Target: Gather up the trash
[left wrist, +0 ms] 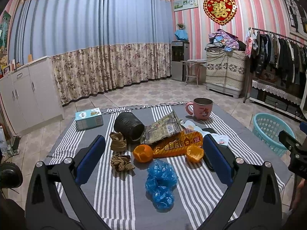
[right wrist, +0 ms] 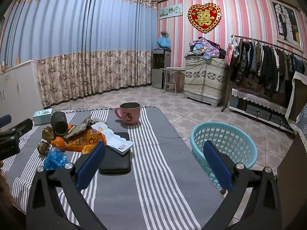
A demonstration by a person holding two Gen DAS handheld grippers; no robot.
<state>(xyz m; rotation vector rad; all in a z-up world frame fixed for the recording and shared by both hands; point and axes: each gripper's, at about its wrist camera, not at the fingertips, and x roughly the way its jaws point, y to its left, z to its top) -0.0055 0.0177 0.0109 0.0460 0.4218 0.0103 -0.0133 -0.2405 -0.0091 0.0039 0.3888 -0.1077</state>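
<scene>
Right now the trash lies in a loose heap on the left half of a striped tablecloth (left wrist: pixel 119 195), and the nearest piece, a crumpled blue plastic bag (left wrist: pixel 161 184), sits straight ahead of the left gripper (left wrist: pixel 153 161), low between its two blue-padded fingers and a little nearer than their tips. The bag's long axis runs away from the camera, roughly in line with the fingers. Just beyond it are two orange peel halves (left wrist: pixel 143 153), an orange snack wrapper (left wrist: pixel 176 146), a grey foil wrapper (left wrist: pixel 163 127), two brown paper wads (left wrist: pixel 121 162), and a black ribbed cup lying on its side (left wrist: pixel 129 126). The left gripper's jaws stand wide apart and hold nothing. The right gripper (right wrist: pixel 153 162) hangs over the bare right side of the cloth, its jaws also wide apart and empty; from its camera the heap lies well off to the left, while a light blue plastic basket (right wrist: pixel 223 140) stands on the floor just beside the table's right edge, partly behind the right finger. A pink mug (right wrist: pixel 129 114) stands upright at the far edge, apart from the heap. The left hand is judged clearly nearer the trash, the right nearer the basket.
</scene>
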